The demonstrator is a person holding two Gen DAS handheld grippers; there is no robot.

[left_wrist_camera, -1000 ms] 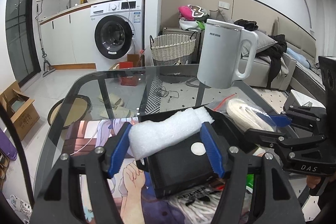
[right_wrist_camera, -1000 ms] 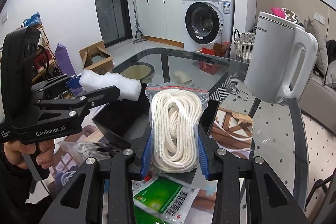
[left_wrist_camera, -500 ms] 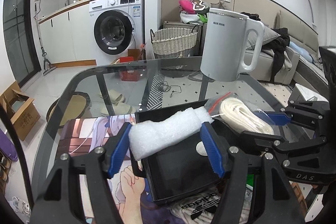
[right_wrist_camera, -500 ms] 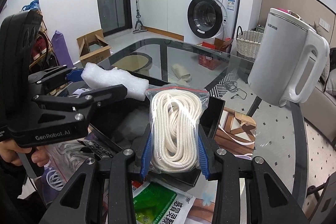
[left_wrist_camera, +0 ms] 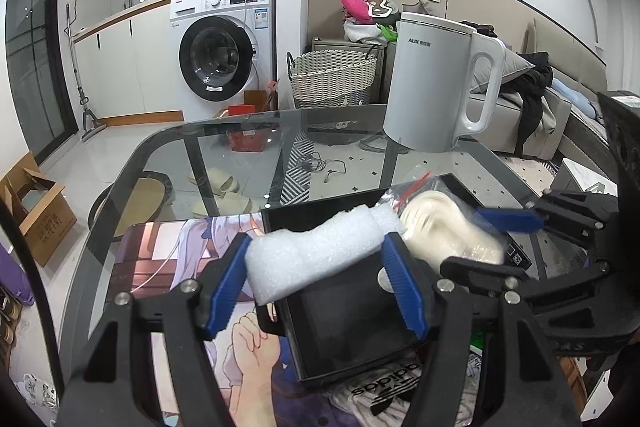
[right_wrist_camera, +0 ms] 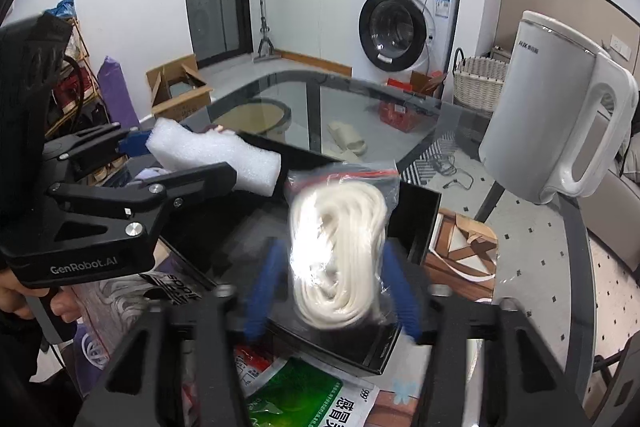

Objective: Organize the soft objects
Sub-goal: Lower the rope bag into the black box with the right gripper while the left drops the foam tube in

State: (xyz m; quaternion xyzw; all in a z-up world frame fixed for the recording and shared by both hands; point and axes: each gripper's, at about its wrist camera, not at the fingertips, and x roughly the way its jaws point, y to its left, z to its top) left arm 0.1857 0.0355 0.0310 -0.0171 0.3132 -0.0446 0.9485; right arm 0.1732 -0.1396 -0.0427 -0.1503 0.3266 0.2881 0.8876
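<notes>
My left gripper (left_wrist_camera: 316, 261) is shut on a white foam piece (left_wrist_camera: 320, 251), held crosswise above a black open box (left_wrist_camera: 352, 327) on the glass table. The right wrist view shows that foam (right_wrist_camera: 212, 159) and the left gripper (right_wrist_camera: 180, 159) at the left. A clear zip bag of coiled white rope (right_wrist_camera: 340, 247) hangs between the blue pads of my right gripper (right_wrist_camera: 332, 267), whose jaws are opening. The pads are blurred and stand off the bag's sides. The rope bag (left_wrist_camera: 448, 231) lies over the box's right side, with the right gripper (left_wrist_camera: 472, 239) around it.
A white electric kettle (left_wrist_camera: 436, 87) stands at the table's far right. A printed mat (left_wrist_camera: 180, 259) lies left of the box. A green packet (right_wrist_camera: 296, 395) and a printed plastic bag (left_wrist_camera: 384, 387) lie at the near edge. A hand (right_wrist_camera: 16, 303) grips the left tool.
The right gripper's pads have spread away from the rope bag, which now looks blurred and lower over the box. The left gripper keeps the foam as before.
</notes>
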